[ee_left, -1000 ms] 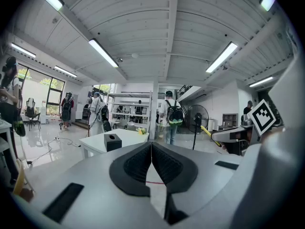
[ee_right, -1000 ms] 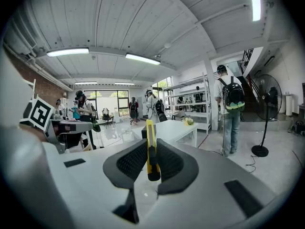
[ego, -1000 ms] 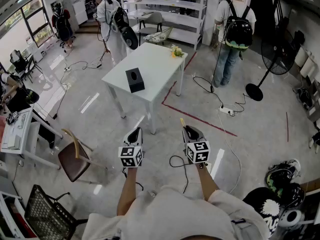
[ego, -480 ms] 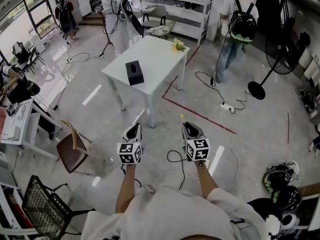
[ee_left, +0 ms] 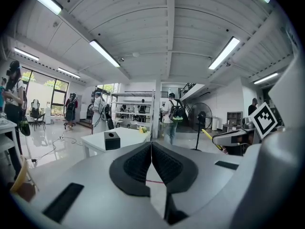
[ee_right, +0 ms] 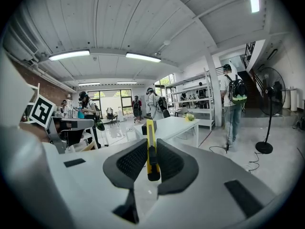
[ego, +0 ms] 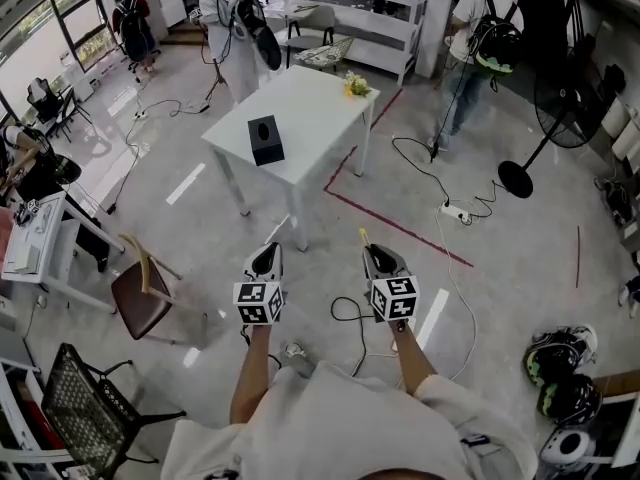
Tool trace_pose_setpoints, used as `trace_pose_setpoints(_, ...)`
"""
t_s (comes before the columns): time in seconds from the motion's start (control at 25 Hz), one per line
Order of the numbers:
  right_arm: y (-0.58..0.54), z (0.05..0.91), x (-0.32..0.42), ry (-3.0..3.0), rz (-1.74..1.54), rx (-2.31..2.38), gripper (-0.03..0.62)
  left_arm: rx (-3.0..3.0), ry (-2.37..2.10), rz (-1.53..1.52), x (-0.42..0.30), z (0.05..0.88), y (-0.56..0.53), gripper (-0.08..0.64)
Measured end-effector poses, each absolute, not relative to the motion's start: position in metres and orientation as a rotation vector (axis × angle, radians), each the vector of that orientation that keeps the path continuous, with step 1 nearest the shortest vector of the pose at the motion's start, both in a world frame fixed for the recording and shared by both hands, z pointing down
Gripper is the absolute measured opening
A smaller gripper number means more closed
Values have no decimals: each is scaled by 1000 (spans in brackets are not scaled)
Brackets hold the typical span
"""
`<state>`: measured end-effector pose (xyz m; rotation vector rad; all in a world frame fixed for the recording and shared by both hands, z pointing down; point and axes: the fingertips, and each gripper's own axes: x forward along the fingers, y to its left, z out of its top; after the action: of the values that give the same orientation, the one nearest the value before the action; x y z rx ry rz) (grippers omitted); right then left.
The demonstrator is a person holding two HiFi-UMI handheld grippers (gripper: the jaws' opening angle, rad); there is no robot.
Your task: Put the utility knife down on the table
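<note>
A yellow utility knife [ee_right: 151, 149] with a black slider stands on edge between the pads of my right gripper [ee_right: 151, 152], which is shut on it; its yellow tip [ego: 364, 235] pokes forward in the head view. My right gripper [ego: 380, 259] and my left gripper [ego: 266, 261] hover side by side above the floor, short of the white table [ego: 320, 118]. The left gripper [ee_left: 151, 157] is shut with its pads touching and nothing between them. The white table [ee_right: 178, 126] lies ahead in both gripper views, bearing a black box [ego: 266, 139] and small yellow flowers [ego: 354, 87].
A brown chair [ego: 140, 296] stands at my left, a black cable [ego: 352, 320] lies on the floor under the grippers. Red tape [ego: 400, 230] lines the floor right of the table. A standing fan [ego: 545, 108] and people with backpacks [ego: 487, 28] are beyond.
The view has advanced slightly toward the white table; both grippers keep their place in the frame, and the knife stays clamped in the right one.
</note>
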<state>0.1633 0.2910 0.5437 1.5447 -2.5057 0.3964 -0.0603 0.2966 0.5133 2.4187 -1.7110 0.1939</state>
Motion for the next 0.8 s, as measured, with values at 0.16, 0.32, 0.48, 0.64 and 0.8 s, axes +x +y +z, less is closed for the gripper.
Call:
trace_pose_setpoints(0.16, 279, 549, 163, -2503, 403, 1541, 77, 2421, -1703, 204, -58, 518, 284, 23)
trace_pose_setpoints(0.32, 262, 551, 160, -2503, 405, 1537, 77, 2419, -1697, 204, -61, 521, 265, 23)
trace_pose_setpoints(0.48, 236, 551, 157, -2496, 396, 1540, 77, 2425, -1676, 189, -62, 524, 235, 23)
trace_pose_setpoints(0.64, 200, 550, 153, -2475, 378, 1555, 77, 2437, -1645, 173, -65, 528, 192, 23)
trace_pose_setpoints(0.8, 158, 548, 146, -2444, 369, 1580, 77, 2465, -1605, 157, -67, 527, 142, 23)
